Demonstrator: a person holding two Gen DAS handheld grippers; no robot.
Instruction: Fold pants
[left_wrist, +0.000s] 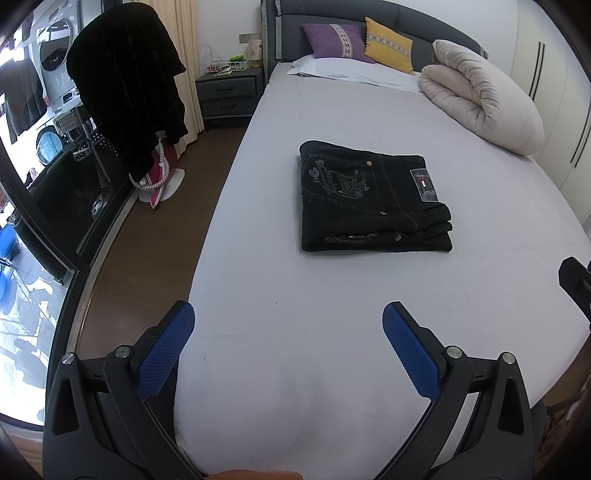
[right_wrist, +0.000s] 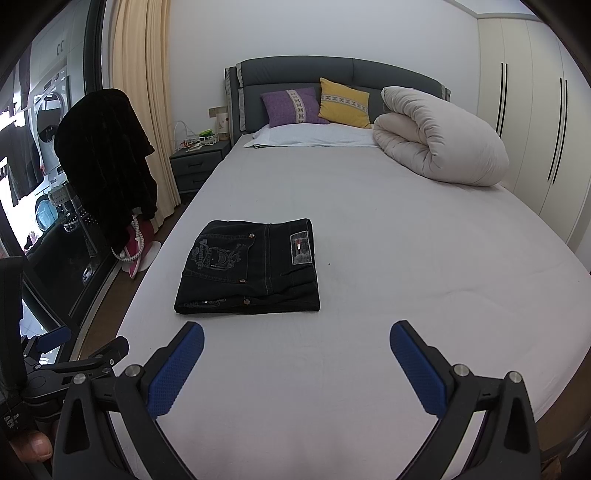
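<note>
A pair of black jeans (left_wrist: 373, 201) lies folded into a compact rectangle on the pale sheet of the bed (left_wrist: 332, 314), with its embroidered back pocket and waist label facing up. It also shows in the right wrist view (right_wrist: 251, 267). My left gripper (left_wrist: 288, 325) is open and empty, held above the near part of the bed, well short of the jeans. My right gripper (right_wrist: 295, 341) is open and empty too, a little nearer than the jeans and to their right. Part of the left gripper (right_wrist: 74, 354) shows at the lower left of the right wrist view.
A rolled beige duvet (left_wrist: 484, 96) lies at the bed's far right. A purple cushion (left_wrist: 332, 40) and a yellow cushion (left_wrist: 388, 46) lean on the headboard. A nightstand (left_wrist: 227, 90) stands left of the bed. A dark garment (left_wrist: 129, 85) hangs over the floor by the glass door.
</note>
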